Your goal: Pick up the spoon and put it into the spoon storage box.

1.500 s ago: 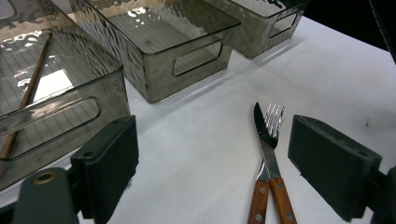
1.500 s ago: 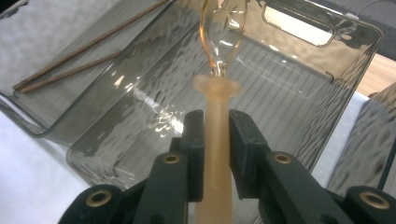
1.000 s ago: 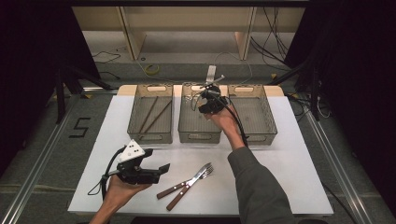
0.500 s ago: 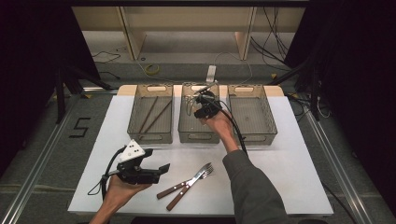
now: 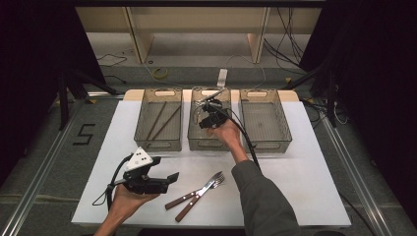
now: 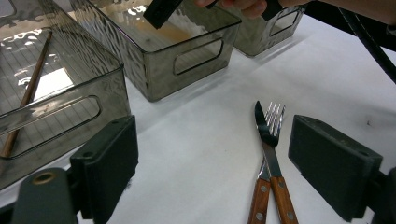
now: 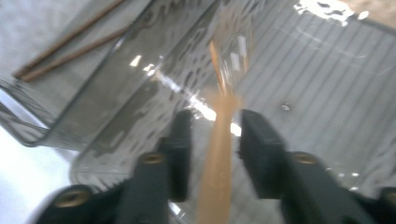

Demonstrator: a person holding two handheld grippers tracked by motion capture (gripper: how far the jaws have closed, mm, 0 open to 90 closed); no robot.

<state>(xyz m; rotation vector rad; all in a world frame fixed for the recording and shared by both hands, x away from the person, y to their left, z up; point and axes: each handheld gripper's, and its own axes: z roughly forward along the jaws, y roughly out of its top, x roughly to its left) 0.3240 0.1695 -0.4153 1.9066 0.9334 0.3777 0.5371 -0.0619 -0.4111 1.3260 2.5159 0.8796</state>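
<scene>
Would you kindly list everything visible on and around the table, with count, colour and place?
bins: three, smoky clear plastic, in a row at the table's far edge
chopsticks: two, brown, in the left bin
wooden utensil: one, tan, blurred, between the right gripper's jaws over the middle bin
fork: one, steel with wooden handle, on the near table
knife: one, wooden handle, crossing the fork
table: one, white
left gripper: black, open, near the fork and knife
right gripper: black, over the middle bin

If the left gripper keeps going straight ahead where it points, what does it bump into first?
Probably the knife and fork lying crossed on the white table, straight ahead between the open jaws of the left gripper. Depth is hard to judge.
</scene>
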